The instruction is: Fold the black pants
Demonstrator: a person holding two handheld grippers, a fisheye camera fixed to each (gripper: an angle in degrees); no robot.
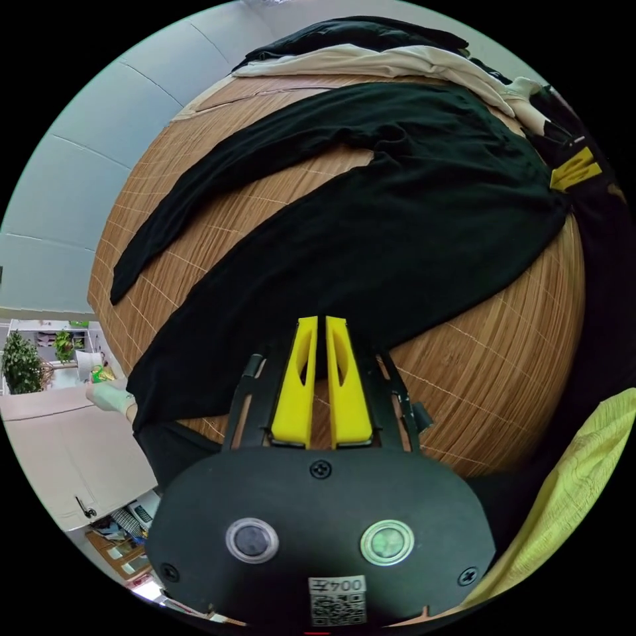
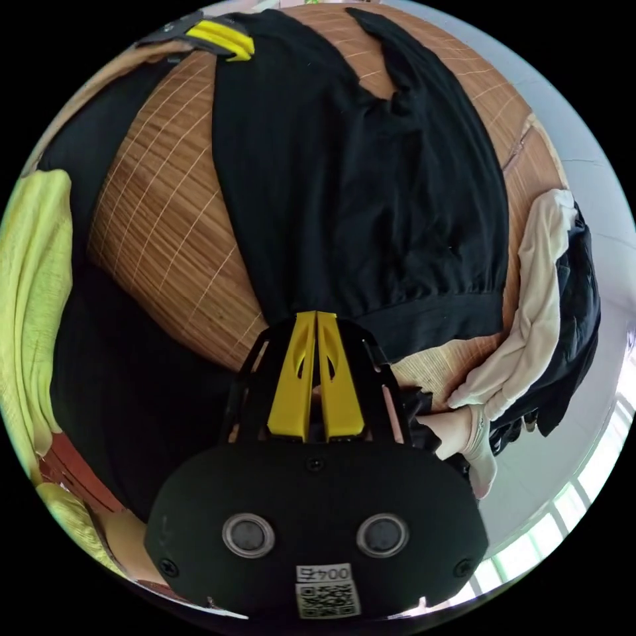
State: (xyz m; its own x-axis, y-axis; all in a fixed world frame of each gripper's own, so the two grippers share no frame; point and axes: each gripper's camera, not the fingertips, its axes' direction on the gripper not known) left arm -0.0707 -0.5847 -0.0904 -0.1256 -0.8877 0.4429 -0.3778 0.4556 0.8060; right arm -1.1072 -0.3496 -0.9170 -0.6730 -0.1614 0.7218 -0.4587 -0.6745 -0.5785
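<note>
Black pants (image 1: 397,218) lie spread flat on the bamboo-mat surface (image 1: 490,371), both legs splayed apart toward the far end, waistband at the end nearest the right tongs. Left tongs (image 1: 321,324): the two yellow jaws stand together with only a slit between, tips at the near-edge hem of one leg's outer seam; whether cloth is actually caught between them cannot be told, since the tips overlap black fabric. Right tongs (image 2: 316,319): jaws likewise drawn together, tips at the waistband's near corner; a pinch on the band looks likely but is not confirmed. In the right gripper view the left tongs appear at the near edge, farther along the leg; in the left gripper view the right tongs appear at the waistband end. Judged step: opening grasp along the near long side, fold not yet begun, as the legs are still apart. Next move calls for lifting that near side at both points together and carrying it across so one leg lands on the other, keeping tension even so the crotch does not bunch. Count: one pair of black pants with two legs; two tongs; one cream garment (image 1: 391,63) and one dark garment (image 1: 358,33) piled at the far edge; yellow cloth (image 1: 583,477) off the near edge.
</note>
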